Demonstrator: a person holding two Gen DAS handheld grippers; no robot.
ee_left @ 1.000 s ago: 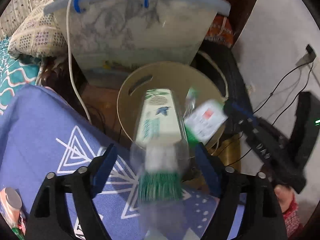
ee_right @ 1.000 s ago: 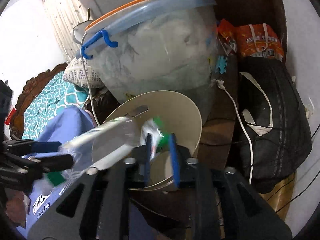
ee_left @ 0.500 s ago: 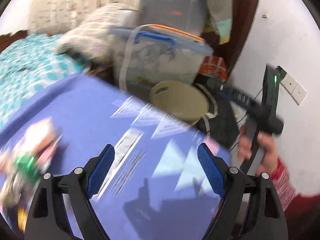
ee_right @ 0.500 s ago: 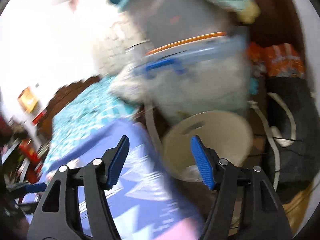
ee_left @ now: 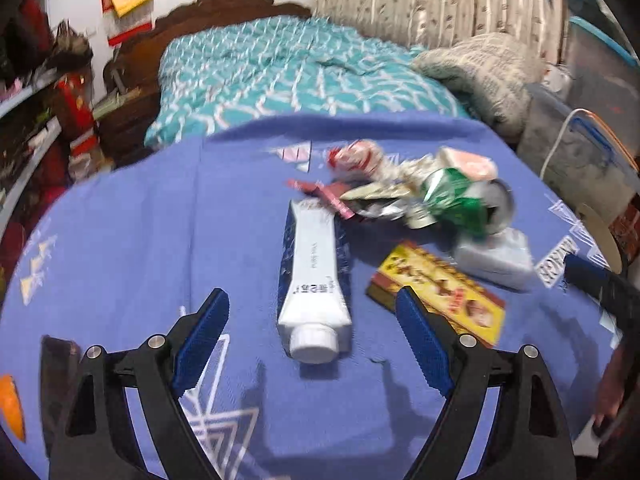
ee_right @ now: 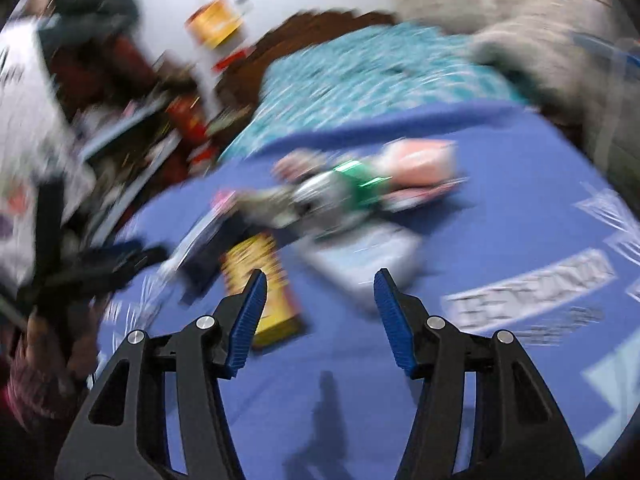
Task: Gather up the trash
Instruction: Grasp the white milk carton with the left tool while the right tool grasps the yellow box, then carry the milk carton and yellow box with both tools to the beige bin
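Observation:
Trash lies heaped on a blue cloth (ee_left: pixel 140 240). A white tube (ee_left: pixel 314 264) points its cap toward my left gripper (ee_left: pixel 311 292), which hovers open just above that cap end. Right of it lie a yellow box (ee_left: pixel 436 292), a pale tissue pack (ee_left: pixel 494 256), a crushed green can (ee_left: pixel 460 196) and foil wrappers (ee_left: pixel 380 192). My right gripper (ee_right: pixel 321 274) hangs over the cloth near the yellow box (ee_right: pixel 260 280) and tissue pack (ee_right: pixel 360 256). Its jaws are closing with nothing between them. This view is heavily blurred.
A beige bin rim (ee_left: pixel 596 236) shows at the cloth's right edge. Behind the cloth is a bed with a teal quilt (ee_left: pixel 280 76) and a knitted cushion (ee_left: pixel 480 72). Clear storage tubs (ee_left: pixel 580 152) stand at the right, cluttered shelves (ee_left: pixel 40 100) at the left.
Both grippers swung left from the beige bin to the trash pile on the blue cloth. The plastic package and green wrapper seen at the bin are gone from the jaws. The right gripper opened.

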